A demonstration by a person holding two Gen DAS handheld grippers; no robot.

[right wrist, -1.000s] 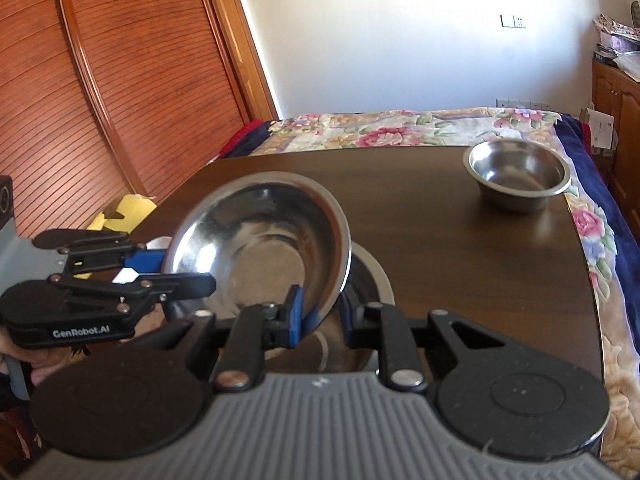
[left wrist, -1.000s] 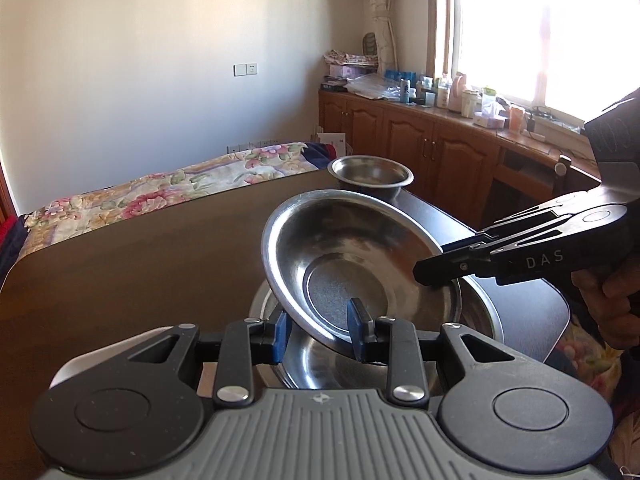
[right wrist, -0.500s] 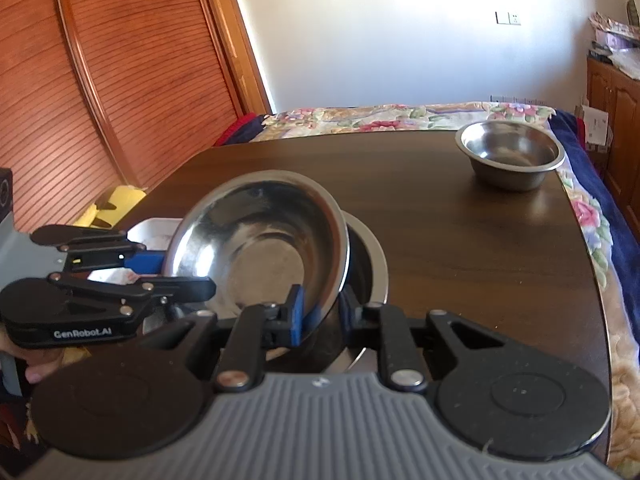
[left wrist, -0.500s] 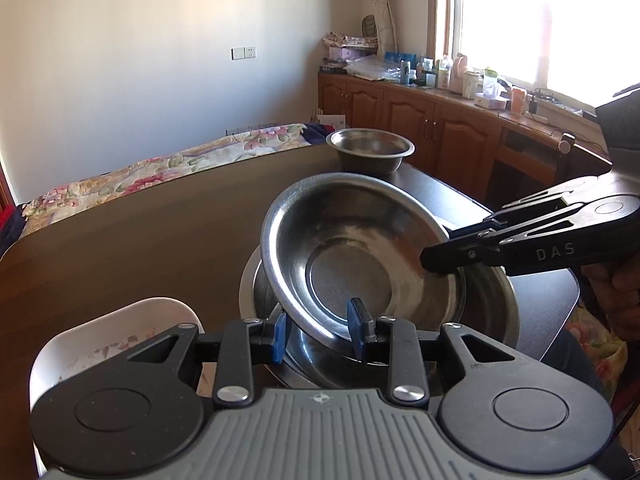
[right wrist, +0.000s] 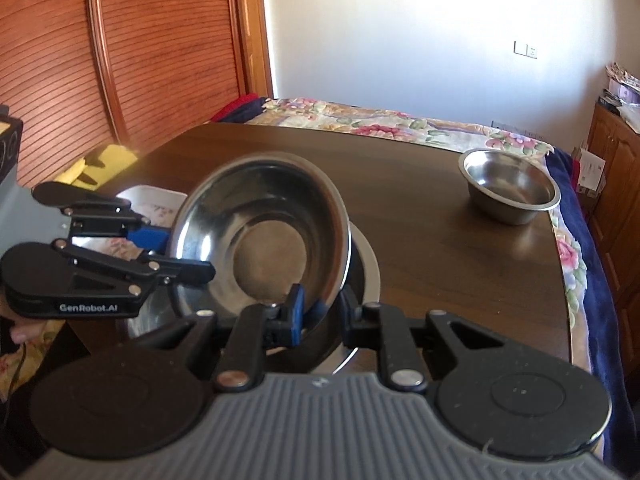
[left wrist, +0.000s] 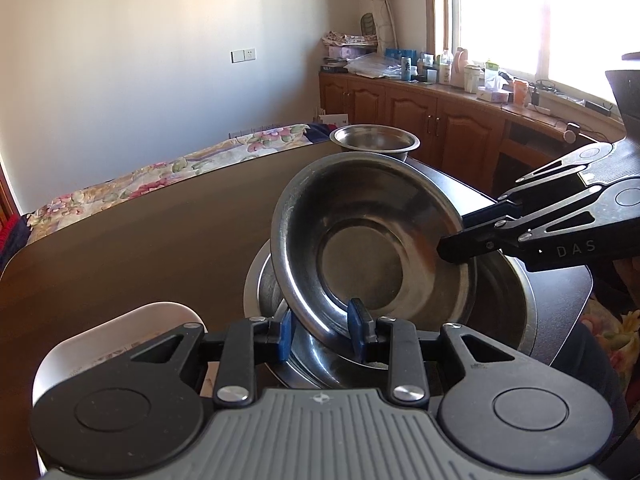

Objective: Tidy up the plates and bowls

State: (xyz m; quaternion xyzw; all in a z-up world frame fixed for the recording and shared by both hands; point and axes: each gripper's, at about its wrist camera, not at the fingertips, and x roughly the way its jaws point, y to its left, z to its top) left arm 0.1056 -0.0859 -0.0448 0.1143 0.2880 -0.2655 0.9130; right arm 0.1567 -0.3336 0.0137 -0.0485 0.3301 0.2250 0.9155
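Note:
A steel bowl [left wrist: 368,240] is held tilted between both grippers just above a larger steel bowl [left wrist: 504,296] on the dark table. My left gripper [left wrist: 322,330] is shut on its near rim. My right gripper [right wrist: 320,312] is shut on the opposite rim; it shows in the left wrist view [left wrist: 456,246]. The held bowl [right wrist: 260,232] and the larger bowl [right wrist: 364,256] also show in the right wrist view, as does the left gripper [right wrist: 180,256]. A small steel bowl [left wrist: 374,142] stands alone at the table's far corner, also in the right wrist view [right wrist: 510,188].
A white floral dish [left wrist: 120,340] lies on the table left of the stack, also in the right wrist view [right wrist: 148,208]. A bed with a floral cover [right wrist: 400,128] lies beyond the table [right wrist: 440,240]. Wooden cabinets [left wrist: 440,128] with bottles stand under the window.
Both grippers have moved together with the held bowl, keeping their grip. The bowl sits more steeply tilted over the larger bowl. The small bowl has not moved.

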